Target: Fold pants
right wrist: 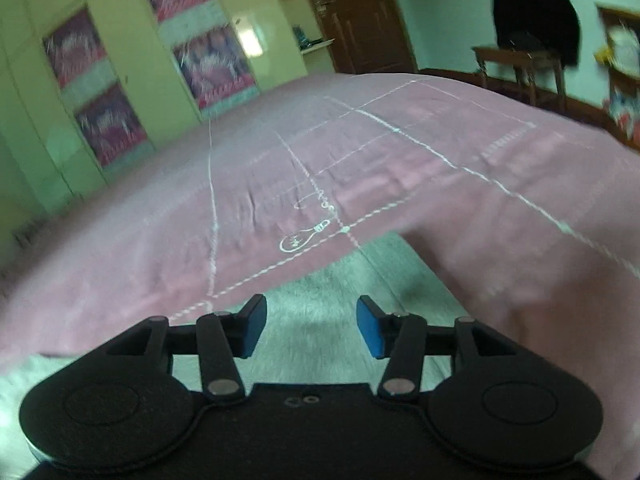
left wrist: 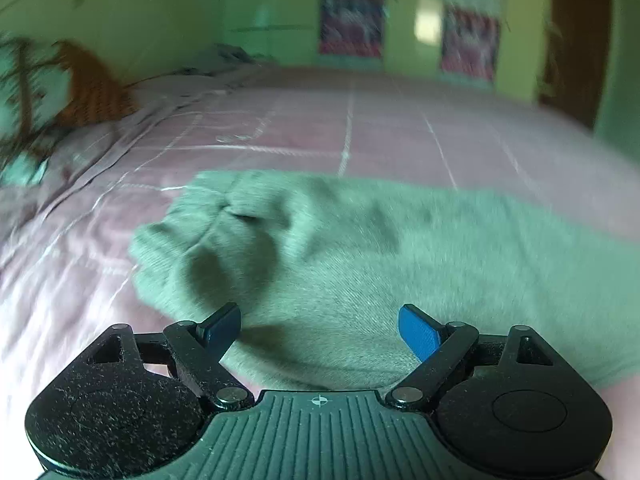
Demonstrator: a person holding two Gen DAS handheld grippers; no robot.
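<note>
While both grippers hover, green pants [left wrist: 360, 248] lie on the pink bedspread [left wrist: 304, 128].
I see left gripper [left wrist: 320, 332] spread wide, right gripper [right wrist: 311, 326] parted; neither pinches cloth.

Home bedroom, pink bedspread [right wrist: 400, 168], green wardrobe [right wrist: 132, 60], wooden door [right wrist: 356, 12], wooden chair [right wrist: 520, 64]

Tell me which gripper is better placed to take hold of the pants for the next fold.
Probably the left. The left gripper hangs open over a broad stretch of the green pants, near its bunched end. The right gripper, also open, sees only a narrow strip at the bedspread edge.
</note>
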